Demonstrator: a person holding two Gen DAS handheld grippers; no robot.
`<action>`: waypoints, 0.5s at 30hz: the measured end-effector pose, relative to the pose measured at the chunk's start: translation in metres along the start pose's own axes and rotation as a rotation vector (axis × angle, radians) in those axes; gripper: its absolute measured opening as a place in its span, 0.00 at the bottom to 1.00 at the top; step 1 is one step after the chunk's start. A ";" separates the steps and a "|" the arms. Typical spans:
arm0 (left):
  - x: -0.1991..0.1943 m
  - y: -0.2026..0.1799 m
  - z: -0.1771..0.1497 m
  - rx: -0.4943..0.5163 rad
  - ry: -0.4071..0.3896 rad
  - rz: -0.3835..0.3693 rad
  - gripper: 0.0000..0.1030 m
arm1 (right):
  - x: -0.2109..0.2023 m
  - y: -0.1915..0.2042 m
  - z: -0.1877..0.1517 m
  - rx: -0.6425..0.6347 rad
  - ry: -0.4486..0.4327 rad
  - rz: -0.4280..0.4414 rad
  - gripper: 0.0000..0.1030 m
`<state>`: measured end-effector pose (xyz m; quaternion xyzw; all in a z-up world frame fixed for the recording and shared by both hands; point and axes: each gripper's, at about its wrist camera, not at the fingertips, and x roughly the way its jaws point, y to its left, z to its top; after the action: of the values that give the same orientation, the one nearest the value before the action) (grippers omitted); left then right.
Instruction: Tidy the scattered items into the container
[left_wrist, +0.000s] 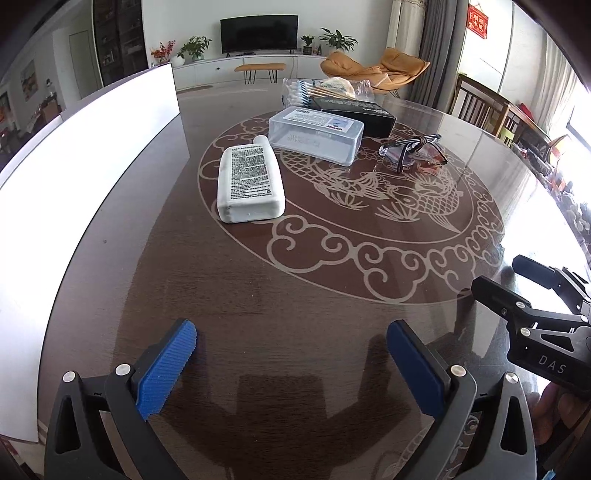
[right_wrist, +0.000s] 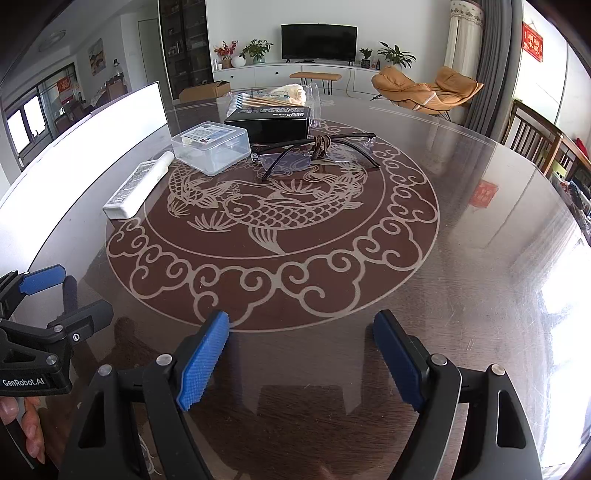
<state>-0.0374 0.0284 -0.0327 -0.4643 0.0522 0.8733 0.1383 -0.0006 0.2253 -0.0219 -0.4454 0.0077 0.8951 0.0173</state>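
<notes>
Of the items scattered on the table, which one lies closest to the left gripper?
The flat white plastic bottle with printed black text, lying on its side. The clear plastic box, black carton and glasses all sit farther back.

- Round dark wooden counter (right_wrist: 461, 229): glossy glass top, pale carp pattern.
- Clear plastic lidded box (right_wrist: 210, 146) at its centre: smooth, see-through.
- White plastic bottle (left_wrist: 251, 181) beside the box: matt.
- Blue claw pads (right_wrist: 203, 360): ribbed rubber.

White bottle (left_wrist: 251, 182); black box (left_wrist: 356, 112); brown fish-patterned table (left_wrist: 295, 295).
</notes>
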 end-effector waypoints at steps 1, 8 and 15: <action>0.000 0.000 0.000 -0.001 0.000 -0.001 1.00 | 0.000 0.000 0.000 0.000 0.000 0.000 0.79; -0.001 0.000 0.000 0.009 0.004 0.008 1.00 | 0.000 0.000 0.000 0.000 0.000 0.000 0.79; 0.000 -0.003 -0.001 0.023 0.010 0.024 1.00 | 0.000 0.000 0.000 0.000 0.000 0.000 0.79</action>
<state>-0.0359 0.0309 -0.0326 -0.4666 0.0684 0.8718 0.1328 -0.0004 0.2254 -0.0219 -0.4454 0.0077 0.8951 0.0173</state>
